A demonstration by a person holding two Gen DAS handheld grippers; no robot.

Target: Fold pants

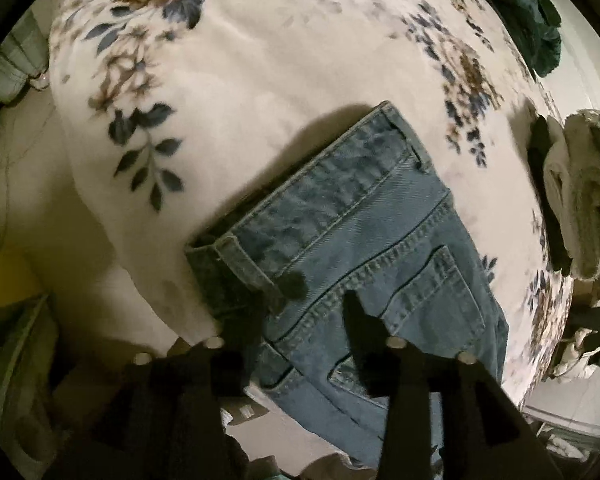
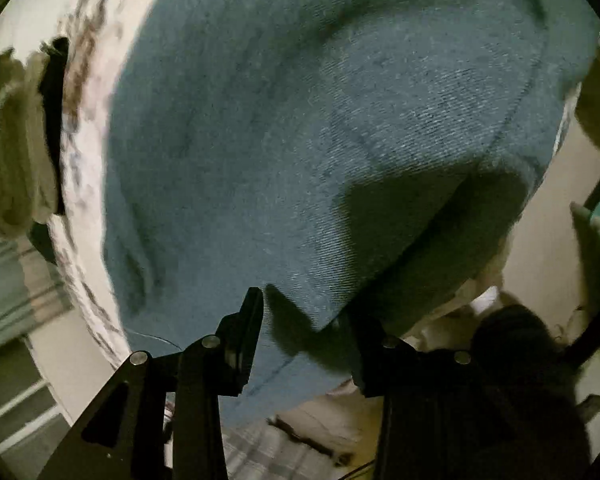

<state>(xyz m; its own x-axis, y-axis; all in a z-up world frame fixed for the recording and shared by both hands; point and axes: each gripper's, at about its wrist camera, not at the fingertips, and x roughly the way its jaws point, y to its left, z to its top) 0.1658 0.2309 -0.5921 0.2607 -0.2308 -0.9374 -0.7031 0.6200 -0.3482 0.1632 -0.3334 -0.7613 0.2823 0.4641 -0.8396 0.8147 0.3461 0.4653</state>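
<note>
The bed (image 1: 228,92), covered in a white floral blanket, is filling most of the left wrist view. The jeans (image 1: 360,240) are lying on it from centre toward 6 o'clock, waistband toward 11 o'clock and a back pocket (image 1: 432,300) facing up. In the right wrist view the jeans (image 2: 320,120) are filling the frame from 12 to 6 o'clock as plain denim, with a fold edge running toward 4 o'clock.

A stack of folded clothes (image 1: 584,200) is sitting at 3 o'clock at the bed edge. A dark green cloth (image 1: 520,8) is lying at 1 o'clock.

The left gripper (image 1: 300,312) is entering from 6 o'clock. Its fingers are standing spread over the seat of the jeans, one at the waistband corner, one at the pocket. Whether they are touching the denim cannot be told.

The right gripper (image 2: 306,320) is entering from 6 o'clock. Its fingers are standing apart, with a hanging denim edge lying between them, not pinched.
</note>
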